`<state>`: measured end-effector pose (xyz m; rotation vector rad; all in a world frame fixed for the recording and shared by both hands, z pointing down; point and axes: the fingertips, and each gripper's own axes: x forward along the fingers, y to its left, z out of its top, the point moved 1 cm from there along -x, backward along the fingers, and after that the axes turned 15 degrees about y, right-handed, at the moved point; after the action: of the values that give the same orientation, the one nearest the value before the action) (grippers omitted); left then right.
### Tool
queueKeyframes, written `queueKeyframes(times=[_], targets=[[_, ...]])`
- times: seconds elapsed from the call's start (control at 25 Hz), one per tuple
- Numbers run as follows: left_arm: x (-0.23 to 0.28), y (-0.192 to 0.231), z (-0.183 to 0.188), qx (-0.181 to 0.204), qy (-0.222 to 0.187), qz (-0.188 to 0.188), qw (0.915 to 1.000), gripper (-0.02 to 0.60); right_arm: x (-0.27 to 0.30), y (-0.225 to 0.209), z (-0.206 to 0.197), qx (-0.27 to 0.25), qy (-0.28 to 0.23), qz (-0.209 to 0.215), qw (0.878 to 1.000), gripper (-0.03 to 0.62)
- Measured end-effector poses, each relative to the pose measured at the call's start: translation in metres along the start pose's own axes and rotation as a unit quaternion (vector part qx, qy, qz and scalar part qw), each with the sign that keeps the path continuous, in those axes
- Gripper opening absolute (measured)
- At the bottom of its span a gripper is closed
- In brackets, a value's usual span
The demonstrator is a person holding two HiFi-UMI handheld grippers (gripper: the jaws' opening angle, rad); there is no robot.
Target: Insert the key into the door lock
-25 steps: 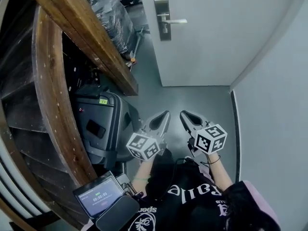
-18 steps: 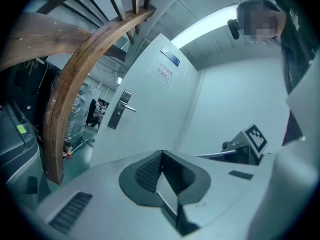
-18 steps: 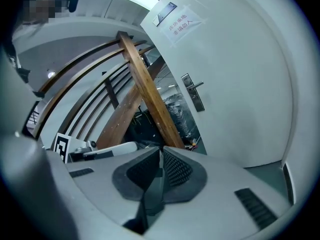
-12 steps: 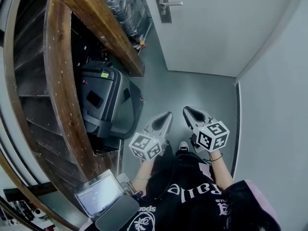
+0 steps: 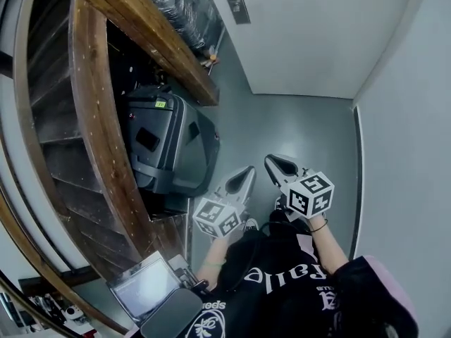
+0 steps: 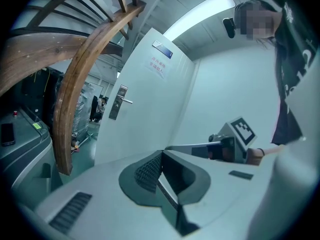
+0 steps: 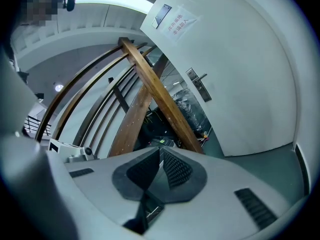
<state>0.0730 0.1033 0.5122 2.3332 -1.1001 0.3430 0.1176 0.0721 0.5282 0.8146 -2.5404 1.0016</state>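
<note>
Both closed, empty: left hand-held gripper [image 5: 247, 170], right hand-held gripper [image 5: 270, 160].

Cool, even white light is cast from a ceiling strip lamp [image 6: 200, 15], which is blown out to a glaring band in both gripper views. The door [image 5: 317, 34] and the wall [image 5: 409, 153] are lit brightly and flatly, and a soft sheen is seen on the grey floor [image 5: 303, 129]. The space under the wooden staircase [image 5: 91, 118] is left in deep shadow. Strong fisheye bending is seen in every view, with dark vignetted corners in the gripper views. The near body of the left gripper [image 6: 162, 152] is rendered soft and out of focus
</note>
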Motion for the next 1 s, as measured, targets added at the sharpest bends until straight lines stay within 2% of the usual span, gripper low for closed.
queueKeyframes(times=[0.36, 0.6, 1.0], targets=[[-0.051, 0.008, -0.028, 0.023, 0.005, 0.003, 0.9997, 0.005, 0.023, 0.053, -0.031, 0.006, 0.017, 0.003, 1.000, 0.037], [-0.083, 0.019, -0.032, 0.026, -0.012, -0.004, 0.9996, 0.005, 0.033, 0.086, -0.042, -0.003, 0.022, -0.007, 1.000, 0.036], [-0.102, 0.031, -0.030, 0.034, -0.021, -0.026, 0.9988, 0.005, 0.038, 0.106, -0.047, -0.001, 0.014, -0.034, 0.999, 0.035]])
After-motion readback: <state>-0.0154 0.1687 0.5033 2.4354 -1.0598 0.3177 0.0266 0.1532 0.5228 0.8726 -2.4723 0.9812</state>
